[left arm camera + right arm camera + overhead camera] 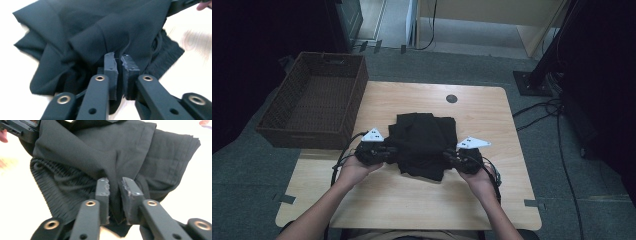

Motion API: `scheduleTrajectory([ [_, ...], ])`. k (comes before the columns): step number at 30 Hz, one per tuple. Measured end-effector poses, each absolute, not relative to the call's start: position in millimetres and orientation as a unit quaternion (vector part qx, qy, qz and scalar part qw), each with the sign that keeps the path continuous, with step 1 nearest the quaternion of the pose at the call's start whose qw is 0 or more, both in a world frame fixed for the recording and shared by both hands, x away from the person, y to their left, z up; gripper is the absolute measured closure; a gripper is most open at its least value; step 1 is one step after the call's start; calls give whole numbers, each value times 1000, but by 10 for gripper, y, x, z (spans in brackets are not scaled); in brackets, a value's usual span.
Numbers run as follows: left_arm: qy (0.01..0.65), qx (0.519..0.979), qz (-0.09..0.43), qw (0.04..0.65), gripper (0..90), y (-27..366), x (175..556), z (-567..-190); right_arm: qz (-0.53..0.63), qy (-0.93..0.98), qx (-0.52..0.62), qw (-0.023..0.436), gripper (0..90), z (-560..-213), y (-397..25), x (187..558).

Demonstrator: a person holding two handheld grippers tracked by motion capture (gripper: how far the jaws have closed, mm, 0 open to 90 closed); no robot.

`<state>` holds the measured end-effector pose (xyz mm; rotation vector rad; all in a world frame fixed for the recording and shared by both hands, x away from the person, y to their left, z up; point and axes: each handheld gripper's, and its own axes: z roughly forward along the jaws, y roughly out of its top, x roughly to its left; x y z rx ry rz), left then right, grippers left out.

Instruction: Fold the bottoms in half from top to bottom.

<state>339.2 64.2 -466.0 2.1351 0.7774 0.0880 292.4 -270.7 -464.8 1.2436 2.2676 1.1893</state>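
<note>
1. Pinching a fold of the black garment (100,32), my left hand-held gripper (119,65) has its jaws drawn nearly together with cloth bunched between the pads; in the high view I see it (382,152) at the garment's left edge.
2. My right hand-held gripper (115,186) is clamped on the same garment (100,152) from the opposite side, a ridge of fabric caught between its two jaws; in the high view it (453,159) sits at the garment's right edge.
3. Each hand-held gripper carries a grey three-cornered plate on top, and I see the person's left hand (354,170) and right hand (479,180) gripping behind them, forearms coming in from the bottom.
4. The garment (424,142) lies crumpled and loosely folded on the middle of the counter (412,205), between the two hand-held grippers. A ribbed elastic band with a cord shows along one edge in the right gripper view.
5. Further out, a dark round spot (451,98) marks the counter's far side, well apart from the cloth.
6. A brown wicker basket (287,102) stands just beside the counter's far left corner, overlapping its edge.
7. Black cables (557,120) trail over the grey carpet to the right.
</note>
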Motion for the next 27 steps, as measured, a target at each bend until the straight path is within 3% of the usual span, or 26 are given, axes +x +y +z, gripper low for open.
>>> scheduleTrajectory([
  [4, 320, 849, 29, 419, 709, 657, 3421, -4565, 428, 776, 440, 142, 711, -4569, -2763, 2887],
  [8, 315, 845, 37, 430, 679, 653, 3468, -4399, 442, 765, 444, 145, 717, -4446, -2802, 2959],
  [14, 326, 836, 48, 439, 689, 623, 3657, -4253, 451, 756, 450, 146, 759, -4331, -2766, 3178],
  [19, 337, 837, 40, 430, 700, 528, 3774, -4356, 444, 758, 456, 137, 770, -4408, -2656, 3305],
  [27, 337, 843, 26, 419, 702, 511, 3647, -4541, 422, 775, 454, 119, 769, -4669, -2548, 3155],
])
